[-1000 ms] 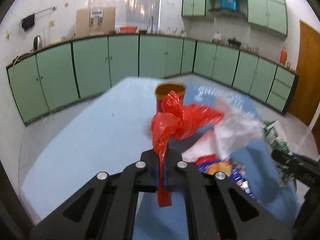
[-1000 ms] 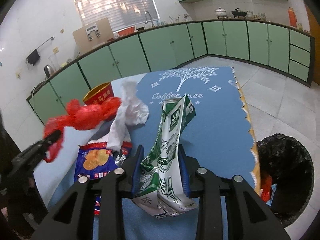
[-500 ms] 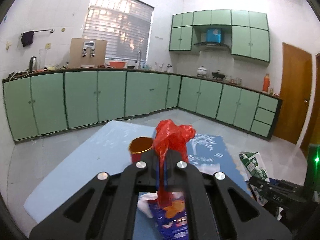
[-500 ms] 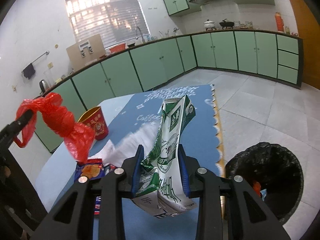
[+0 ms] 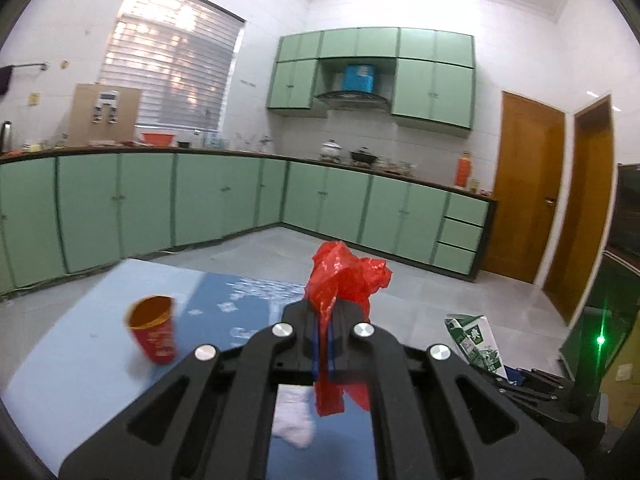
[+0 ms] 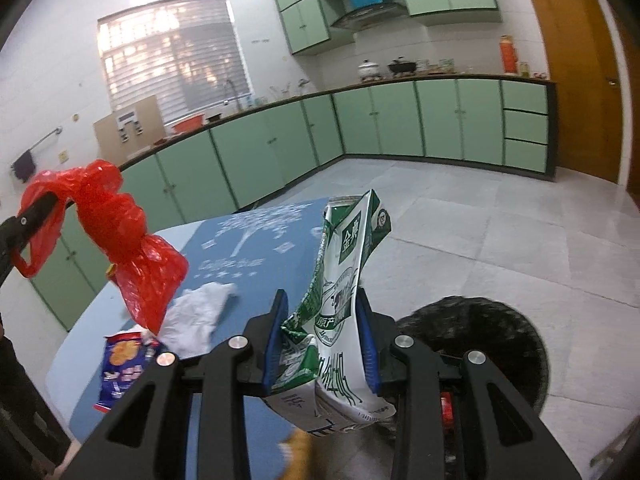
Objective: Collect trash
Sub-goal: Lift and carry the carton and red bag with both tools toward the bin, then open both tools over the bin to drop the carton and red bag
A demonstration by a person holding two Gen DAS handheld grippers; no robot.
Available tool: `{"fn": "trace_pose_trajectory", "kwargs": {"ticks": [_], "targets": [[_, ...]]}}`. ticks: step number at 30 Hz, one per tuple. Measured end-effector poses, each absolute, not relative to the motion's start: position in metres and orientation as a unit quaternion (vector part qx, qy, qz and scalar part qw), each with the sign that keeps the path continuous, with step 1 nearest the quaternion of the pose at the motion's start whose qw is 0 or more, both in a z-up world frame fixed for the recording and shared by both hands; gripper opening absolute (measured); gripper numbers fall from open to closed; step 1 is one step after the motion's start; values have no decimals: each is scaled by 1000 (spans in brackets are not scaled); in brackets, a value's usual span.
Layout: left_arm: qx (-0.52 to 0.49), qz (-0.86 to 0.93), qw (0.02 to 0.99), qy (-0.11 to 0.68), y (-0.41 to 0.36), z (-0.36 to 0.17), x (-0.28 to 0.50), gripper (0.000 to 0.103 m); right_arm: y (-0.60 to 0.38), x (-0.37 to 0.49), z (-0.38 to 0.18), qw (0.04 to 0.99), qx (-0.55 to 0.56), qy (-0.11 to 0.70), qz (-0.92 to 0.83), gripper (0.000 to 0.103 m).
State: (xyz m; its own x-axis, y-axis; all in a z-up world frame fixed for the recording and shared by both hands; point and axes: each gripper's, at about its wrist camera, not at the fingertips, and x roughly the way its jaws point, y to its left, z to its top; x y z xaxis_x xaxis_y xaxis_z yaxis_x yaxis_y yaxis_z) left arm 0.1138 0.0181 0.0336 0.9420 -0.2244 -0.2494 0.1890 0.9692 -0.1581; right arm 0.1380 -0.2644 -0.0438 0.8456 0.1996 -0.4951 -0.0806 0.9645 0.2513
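My left gripper is closed almost fully on a thin strip of the red plastic bag, and the bag stands up in a crumpled bunch above the fingertips while a loose tail hangs below them. This bag looks very light and soft, a shiny film with many wrinkles, so I judge it can slip out if I loosen even a little; the knotted, thicker part is the better place to hold. My right gripper is closed partly, with its blue pads pressing both sides of the crushed milk carton, which I hold in the air, close above the black trash bin on the floor tiles. The carton is of coated paper, green and white, flattened and folded, stiff enough to keep its shape but probably empty and light; I hold it across its middle, where the walls have already collapsed. On the blue table other trash remains: a white crumpled tissue, soft and without weight, a blue snack wrapper that seems slippery foil, and a red paper cup, upright, rigid at the rim but easy to crush on its wall.
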Motion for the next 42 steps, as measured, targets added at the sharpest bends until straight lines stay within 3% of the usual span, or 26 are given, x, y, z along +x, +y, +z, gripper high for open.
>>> {"fn": "trace_pose_trajectory", "kwargs": {"ticks": [12, 27, 29, 33, 39, 42], "targets": [[-34, -199, 961, 189, -117, -20, 168, 1, -372, 152, -83, 946, 121, 300, -14, 33], [21, -233, 932, 278, -216, -105, 240, 2, -440, 190, -170, 919, 146, 364, -49, 34], [24, -235, 927, 291, -222, -113, 247, 6, -445, 195, -177, 915, 148, 372, -45, 35], [29, -237, 919, 312, -230, -124, 260, 9, -451, 202, -179, 913, 148, 377, -49, 50], [23, -241, 918, 314, -232, -123, 263, 35, -467, 194, -176, 914, 155, 368, -68, 51], [24, -246, 918, 310, -232, -120, 263, 37, -472, 188, -169, 916, 157, 361, -77, 52]]}}
